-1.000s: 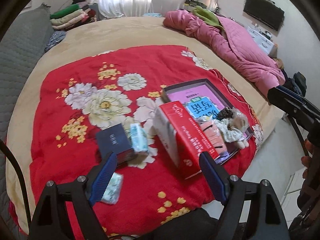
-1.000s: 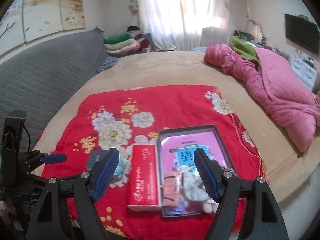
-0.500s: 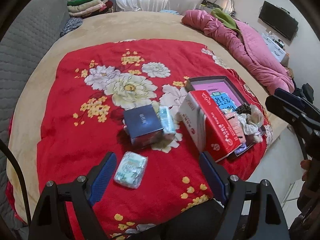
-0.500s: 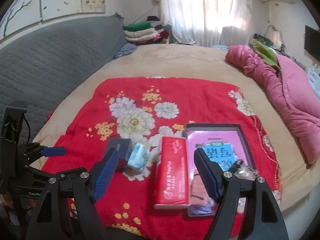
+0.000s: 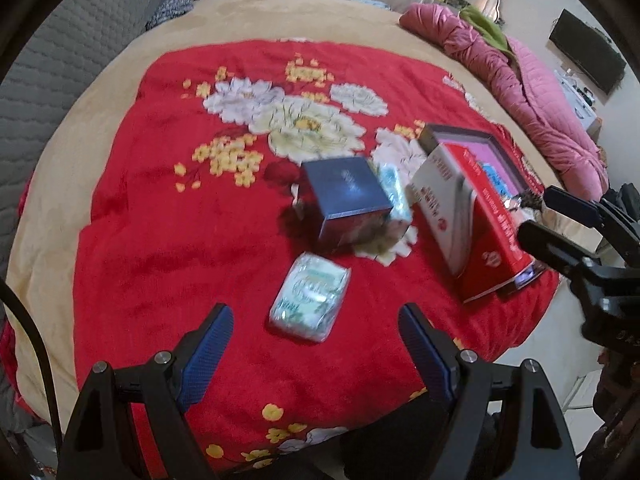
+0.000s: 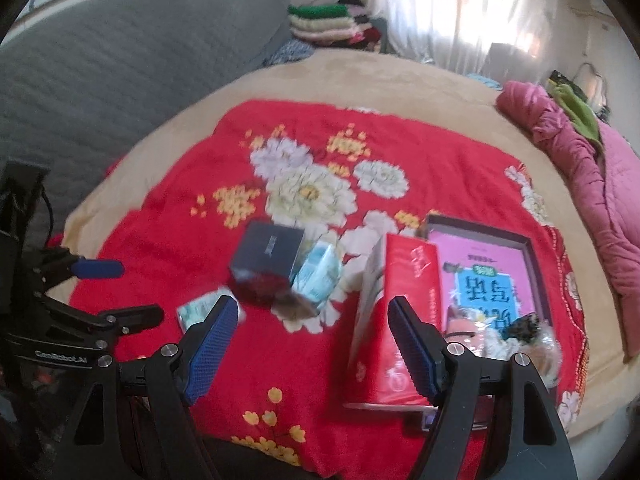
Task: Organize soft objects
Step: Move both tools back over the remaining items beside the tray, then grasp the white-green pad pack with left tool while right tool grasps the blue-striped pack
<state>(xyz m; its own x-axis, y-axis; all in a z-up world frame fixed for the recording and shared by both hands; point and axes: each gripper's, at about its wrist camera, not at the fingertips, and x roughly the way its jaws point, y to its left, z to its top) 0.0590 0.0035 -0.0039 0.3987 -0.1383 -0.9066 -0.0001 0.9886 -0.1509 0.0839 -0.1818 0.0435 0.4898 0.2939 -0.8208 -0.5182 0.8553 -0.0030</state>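
A soft white-green tissue pack lies on the red floral blanket, just ahead of my open, empty left gripper. Behind it stand a dark blue box and a pale blue tissue pack. A red tissue box leans on a dark tray holding a pink book. My right gripper is open and empty, low over the blanket; the tissue pack, blue box, pale blue pack, red box and tray show there too.
The tray also holds small plush and bagged items. A pink quilt lies at the far right of the bed. Folded clothes are stacked at the back. A grey padded headboard runs along the left.
Both grippers have swung left and come closer to the blanket. The white-green tissue pack now sits centred ahead of the left gripper. Both stay open.
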